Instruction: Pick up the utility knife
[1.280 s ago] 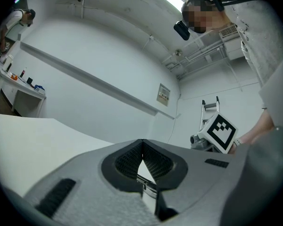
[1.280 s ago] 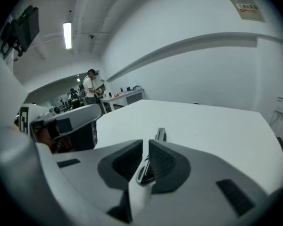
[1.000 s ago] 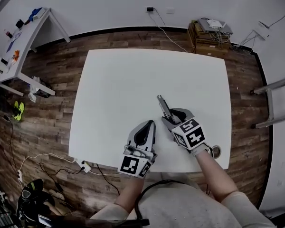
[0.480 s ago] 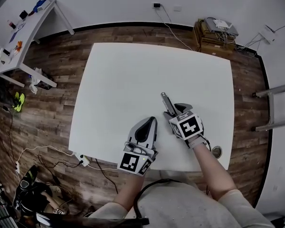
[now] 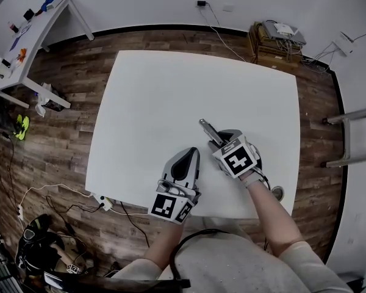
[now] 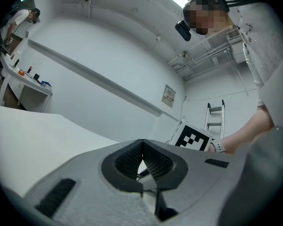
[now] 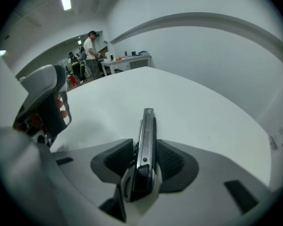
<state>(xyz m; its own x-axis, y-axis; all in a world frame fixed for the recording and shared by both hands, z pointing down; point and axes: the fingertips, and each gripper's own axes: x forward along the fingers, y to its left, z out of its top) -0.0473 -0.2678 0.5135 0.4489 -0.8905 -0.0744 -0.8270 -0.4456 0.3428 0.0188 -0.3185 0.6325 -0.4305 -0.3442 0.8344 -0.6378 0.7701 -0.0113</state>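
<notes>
Right gripper (image 5: pixel 219 141) jaws just closing, clamped on utility knife (image 7: pixel 145 135) mid-body for lift. Tip possibly touching table (image 5: pixel 165 90). Left gripper (image 5: pixel 190 154) closed, empty, idle at table's near edge.

Grey left tool (image 5: pixel 191 152), right tool (image 5: pixel 222 141), black ribbed pads (image 6: pixel 125 163), checker-marked cubes (image 5: pixel 169 207), grey shirt (image 5: pixel 232 264).

The utility knife (image 7: pixel 145 140) sits between the right gripper's (image 5: pixel 221 144) fingers (image 7: pixel 173 161) over the table (image 5: pixel 158 102).
</notes>
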